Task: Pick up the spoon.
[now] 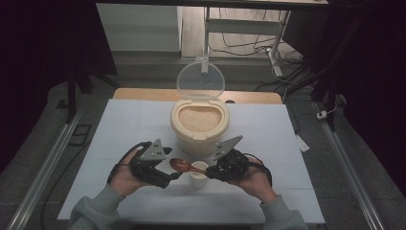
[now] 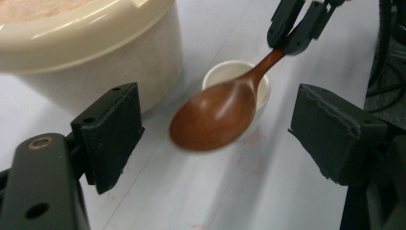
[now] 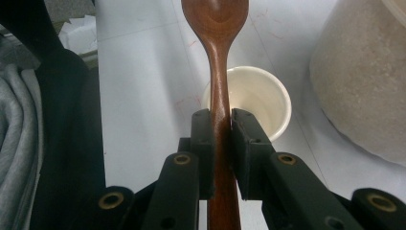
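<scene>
A brown wooden spoon (image 1: 182, 166) is held level above a small white cup (image 1: 199, 175), its bowl pointing to the left. My right gripper (image 3: 221, 139) is shut on the spoon's handle (image 3: 219, 72), and the empty cup (image 3: 258, 98) sits just beneath and beyond its jaws. My left gripper (image 2: 220, 139) is open, its two black pads wide apart on either side of the spoon's bowl (image 2: 215, 115) without touching it. In the high view the left gripper (image 1: 173, 176) faces the right gripper (image 1: 210, 171) across the cup.
A cream container of rice (image 1: 199, 122) stands just behind the cup with its clear lid (image 1: 200, 79) flipped up. The white table (image 1: 124, 129) ends close in front of the person's forearms. Metal rails run along both sides of the table.
</scene>
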